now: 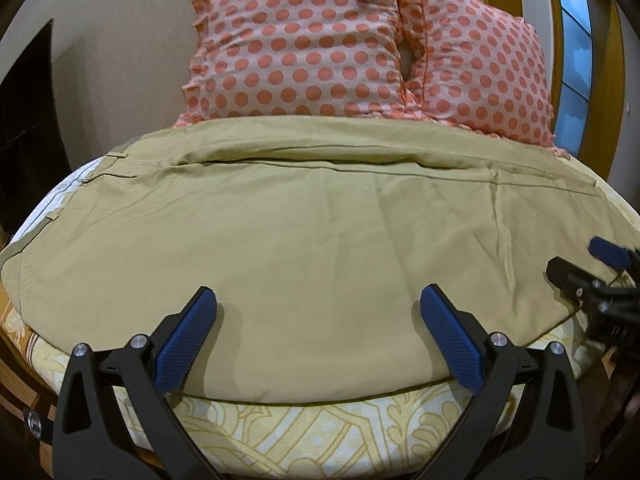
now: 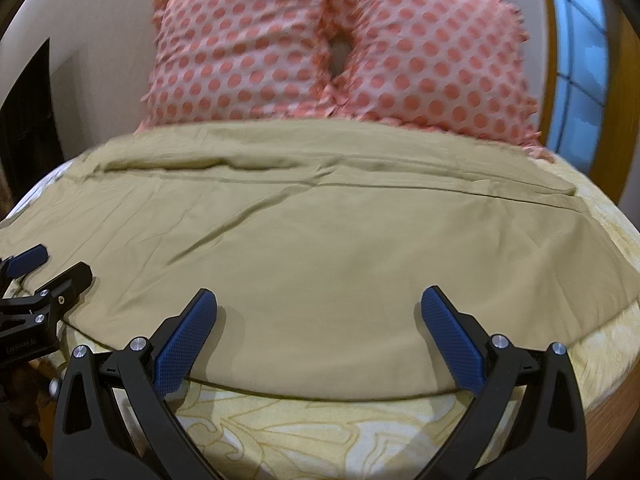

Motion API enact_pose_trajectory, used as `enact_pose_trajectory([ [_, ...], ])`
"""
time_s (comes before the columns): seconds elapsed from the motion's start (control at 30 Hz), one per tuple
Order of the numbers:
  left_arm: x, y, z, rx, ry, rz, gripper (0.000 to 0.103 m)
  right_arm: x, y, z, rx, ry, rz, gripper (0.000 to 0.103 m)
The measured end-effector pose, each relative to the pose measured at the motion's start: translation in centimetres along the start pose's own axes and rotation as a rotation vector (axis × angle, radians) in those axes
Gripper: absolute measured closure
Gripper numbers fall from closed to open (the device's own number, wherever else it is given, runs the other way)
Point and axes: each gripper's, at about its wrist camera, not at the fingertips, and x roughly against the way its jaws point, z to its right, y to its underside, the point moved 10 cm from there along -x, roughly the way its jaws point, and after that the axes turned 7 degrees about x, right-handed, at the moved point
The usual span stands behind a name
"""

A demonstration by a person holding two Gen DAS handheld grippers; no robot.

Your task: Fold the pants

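Note:
Khaki pants (image 1: 304, 232) lie spread flat across the bed, waistband to the left and hems to the right; they also fill the right wrist view (image 2: 320, 240). My left gripper (image 1: 318, 300) is open and empty, hovering over the pants' near edge. My right gripper (image 2: 318, 300) is open and empty over the near edge further right. The right gripper shows at the right edge of the left wrist view (image 1: 588, 260), and the left gripper shows at the left edge of the right wrist view (image 2: 48, 268).
Two pink pillows with orange dots (image 1: 320, 40) lean against the wall behind the pants. The bed sheet is yellow and white patterned (image 1: 320, 428). A window (image 1: 576, 52) in a wooden frame is at the right. A dark opening (image 1: 28, 120) is at the left.

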Motion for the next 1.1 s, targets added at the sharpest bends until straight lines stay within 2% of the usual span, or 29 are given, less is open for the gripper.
enact_pose_trajectory([
  [0.07,0.4,-0.8,-0.8,0.018,-0.005,-0.031,0.002,0.9,-2.2,2.4,-0.046,-0.01,0.021,0.001],
  [0.13,0.6,-2.3,-1.7,0.055,-0.008,-0.023,0.002,1.3,-4.7,5.5,-0.093,0.041,0.066,0.001],
  [0.17,0.5,-2.8,-2.1,0.071,-0.011,-0.013,0.002,1.3,-6.6,8.6,-0.142,0.083,0.08,0.001],
  [0.23,0.3,-4.8,-3.1,0.115,-0.027,0.008,0.002,0.3,-9.1,13.2,-0.226,0.139,0.071,0.001],
  [0.3,-0.2,-6.3,-4.0,0.147,-0.042,0.025,0.002,-2.7,-11.4,19.4,-0.361,0.215,0.013,0.001],
  [0.33,-0.6,-7.0,-4.5,0.16,-0.054,0.031,0.002,-4.0,-11.9,21.1,-0.406,0.23,-0.013,0.002],
  [0.4,-1.8,-8.3,-5.5,0.188,-0.075,0.024,0.002,-8.2,-13.0,26.0,-0.534,0.283,-0.102,0.017],
  [0.43,-2.6,-8.9,-6.0,0.207,-0.073,0.012,0.002,-9.7,-13.3,27.0,-0.561,0.306,-0.13,0.026],
  [0.57,-4.3,-9.3,-6.9,0.295,-0.02,-0.019,0.002,-16.3,-14.4,32.2,-0.649,0.441,-0.251,0.03],
  [0.67,-5.4,-8.4,-6.8,0.344,0.038,-0.059,0.002,-19.1,-13.6,34.3,-0.73,0.505,-0.317,0.03],
  [0.73,-5.9,-8.2,-6.8,0.37,0.061,-0.075,0.002,-20.0,-13.9,35.0,-0.647,0.598,-0.335,0.032],
  [0.8,-6.1,-8.0,-7.0,0.392,0.07,-0.083,0.002,-20.3,-14.2,34.7,-0.608,0.579,-0.292,0.044],
  [0.83,-6.2,-7.9,-7.0,0.401,0.077,-0.091,0.002,-20.4,-14.3,34.4,-0.6,0.548,-0.258,0.066],
  [0.87,-6.3,-7.8,-7.2,0.416,0.087,-0.096,0.002,-20.1,-13.9,34.4,-0.574,0.563,-0.25,0.083],
  [0.9,-6.4,-7.7,-7.3,0.428,0.094,-0.094,0.002,-20.0,-13.7,34.3,-0.565,0.536,-0.221,0.084],
  [0.97,-6.4,-7.7,-7.3,0.445,0.106,-0.085,0.002,-19.5,-12.9,34.2,-0.608,0.46,-0.174,0.098],
  [1.03,-6.3,-7.6,-7.5,0.456,0.116,-0.081,0.002,-17.9,-11.7,34.0,-0.717,0.327,-0.088,0.098],
  [1.07,-6.2,-7.6,-7.6,0.465,0.123,-0.077,0.002,-16.2,-11.3,33.6,-0.768,0.238,-0.014,0.098],
  [1.1,-6.2,-7.6,-7.6,0.472,0.127,-0.073,0.002,-14.3,-10.8,33.3,-0.787,0.185,0.043,0.098],
])
